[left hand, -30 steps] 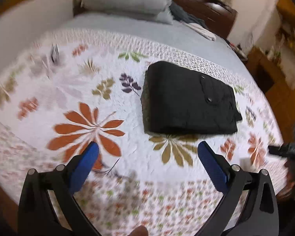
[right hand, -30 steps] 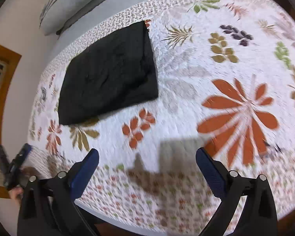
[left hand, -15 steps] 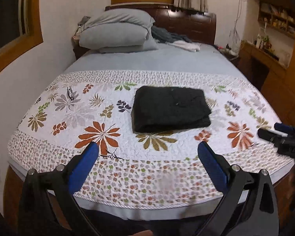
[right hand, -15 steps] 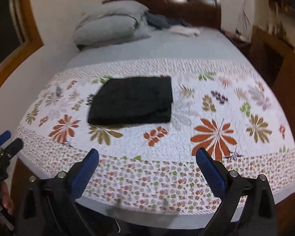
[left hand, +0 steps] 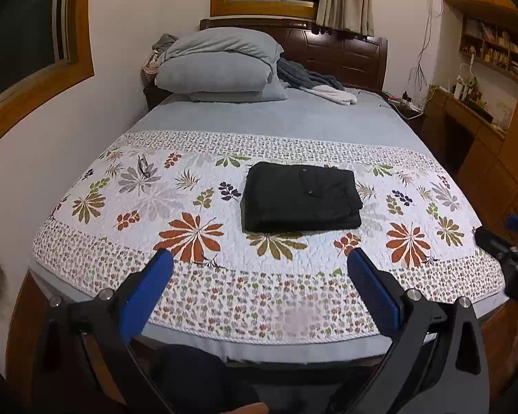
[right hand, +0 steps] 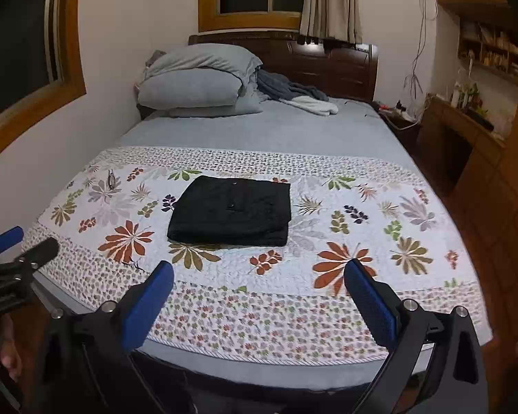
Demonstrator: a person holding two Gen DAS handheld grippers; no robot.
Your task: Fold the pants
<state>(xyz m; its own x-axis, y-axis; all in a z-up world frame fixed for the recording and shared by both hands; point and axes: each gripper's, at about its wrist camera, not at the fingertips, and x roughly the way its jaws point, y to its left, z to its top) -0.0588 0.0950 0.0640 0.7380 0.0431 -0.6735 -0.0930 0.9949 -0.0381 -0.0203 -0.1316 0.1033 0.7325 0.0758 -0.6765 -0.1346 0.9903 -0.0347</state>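
You have pulled both grippers back from the bed since a second ago, when they hovered close over the quilt; now your left gripper [left hand: 259,269] and right gripper [right hand: 259,279] hang past the foot of the bed, jaws spread wide, nothing between them; the black pants [left hand: 302,197] lie as a compact folded rectangle on the floral quilt [left hand: 197,186], square-edged, well apart from either tool; the pillows [left hand: 221,65] sit at the headboard end; judged from this, the fold looks finished and your retreat reads as the closing move.
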